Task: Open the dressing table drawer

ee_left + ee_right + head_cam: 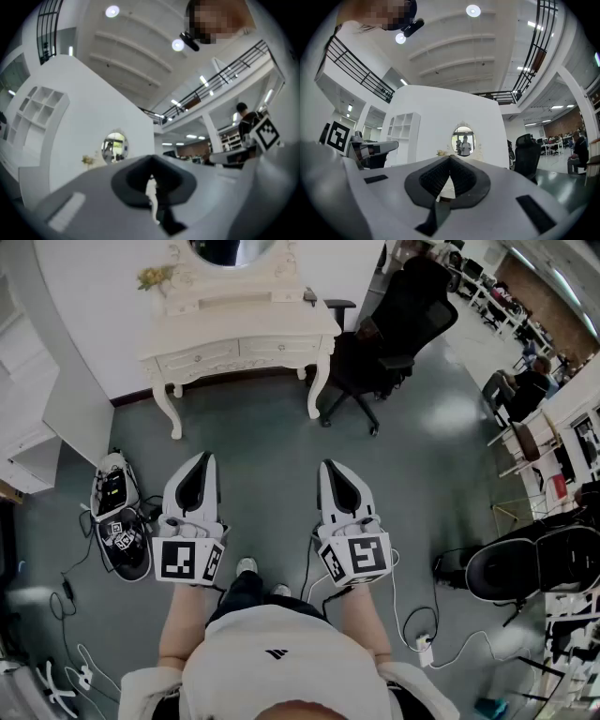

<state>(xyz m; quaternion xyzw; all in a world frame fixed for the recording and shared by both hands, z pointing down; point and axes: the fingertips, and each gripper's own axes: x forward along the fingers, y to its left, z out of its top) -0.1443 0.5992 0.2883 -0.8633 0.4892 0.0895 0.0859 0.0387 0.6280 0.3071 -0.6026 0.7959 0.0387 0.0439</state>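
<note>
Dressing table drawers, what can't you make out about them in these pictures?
Drawers: handles too small in the head view; insides hidden behind shut fronts.
Dressing table, gripper views: nearly all behind the left gripper and right gripper bodies.
Mirror: cut off by the head view's top edge.

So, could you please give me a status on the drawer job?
Left gripper, right gripper: both shut, empty. Dressing table ahead, drawers closed, untouched. Black office chair beside its right end, not fronting the drawers.
</note>
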